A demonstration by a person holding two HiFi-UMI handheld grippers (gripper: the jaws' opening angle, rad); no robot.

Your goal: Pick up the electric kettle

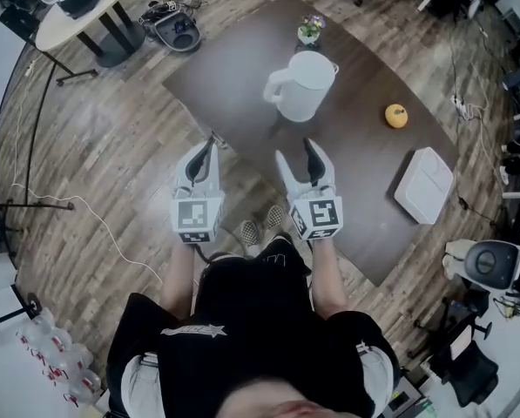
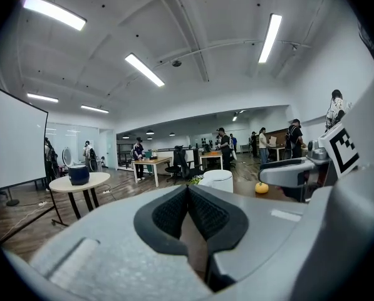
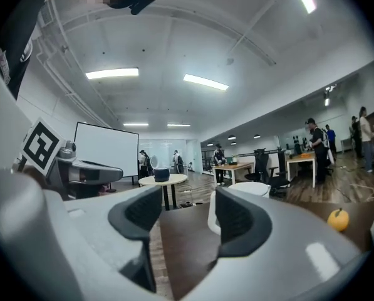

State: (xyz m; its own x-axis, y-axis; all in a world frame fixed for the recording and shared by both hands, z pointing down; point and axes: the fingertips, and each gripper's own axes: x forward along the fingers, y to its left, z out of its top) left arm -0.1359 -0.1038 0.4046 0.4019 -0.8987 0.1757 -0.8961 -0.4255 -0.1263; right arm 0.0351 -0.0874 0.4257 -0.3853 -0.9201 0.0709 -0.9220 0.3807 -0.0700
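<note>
A white electric kettle (image 1: 301, 85) with its handle to the left stands on the dark brown table (image 1: 233, 68). My right gripper (image 1: 296, 155) hovers over the table just short of the kettle, open, nothing between its fingers. In the right gripper view the kettle (image 3: 252, 189) shows ahead, partly behind the right finger, past the open right gripper (image 3: 188, 215). My left gripper (image 1: 208, 144) is by the table's near corner, left of the kettle, shut and empty. In the left gripper view the left gripper (image 2: 188, 196) has its pads meeting, and the kettle (image 2: 217, 179) stands farther off.
On the table are an orange (image 1: 396, 116), a white flat tray (image 1: 424, 185) near the right edge, and a small potted plant (image 1: 310, 30) behind the kettle. A round table (image 1: 77, 11) stands far left. Cables run over the wooden floor. People stand at distant desks.
</note>
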